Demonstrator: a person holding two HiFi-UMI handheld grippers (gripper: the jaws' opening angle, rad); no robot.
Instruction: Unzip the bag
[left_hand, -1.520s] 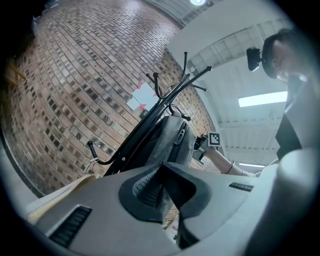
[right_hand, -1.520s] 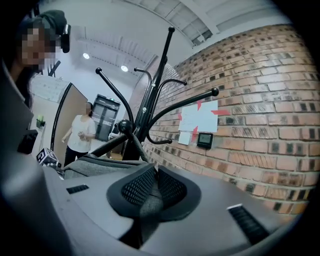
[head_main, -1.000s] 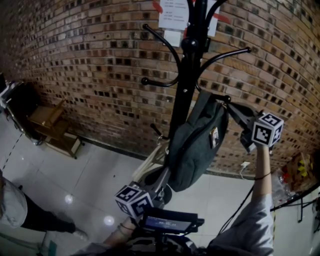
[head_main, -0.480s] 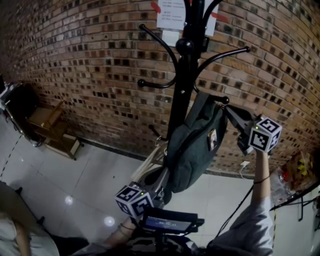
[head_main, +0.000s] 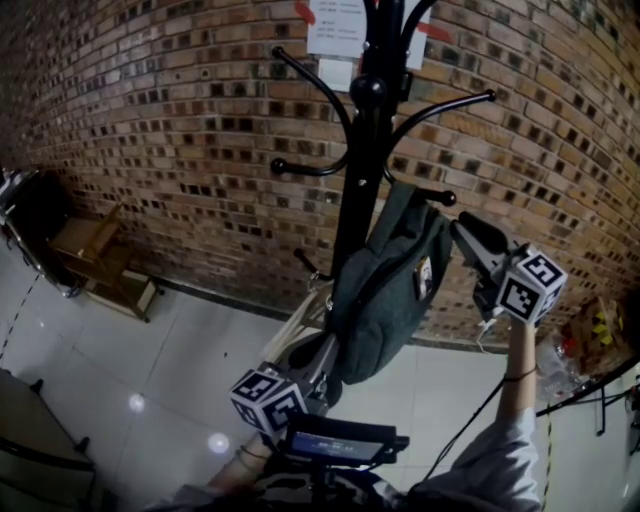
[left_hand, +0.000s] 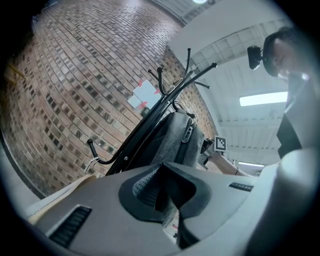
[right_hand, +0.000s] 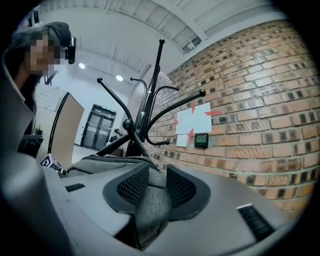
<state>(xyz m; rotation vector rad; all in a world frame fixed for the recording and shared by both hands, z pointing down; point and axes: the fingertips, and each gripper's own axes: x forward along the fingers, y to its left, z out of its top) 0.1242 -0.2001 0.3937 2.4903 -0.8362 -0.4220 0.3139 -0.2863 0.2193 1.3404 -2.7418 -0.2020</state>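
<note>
Bag (head_main: 385, 300) of grey cloth hangs from a hook of the black coat stand (head_main: 362, 170), slanting down to the left. Nearest, at the bag's lower end, the left gripper (head_main: 322, 375) has its jaws narrow, pinched on the fabric there. Higher up, at the bag's top right corner, the right gripper (head_main: 462, 228) is opening its jaws, with a fold of grey cloth lying between the pads. Behind the stand is a brick wall (head_main: 180, 120) with a white paper (head_main: 335, 25) on it, above a pale tiled floor (head_main: 150, 350)
</note>
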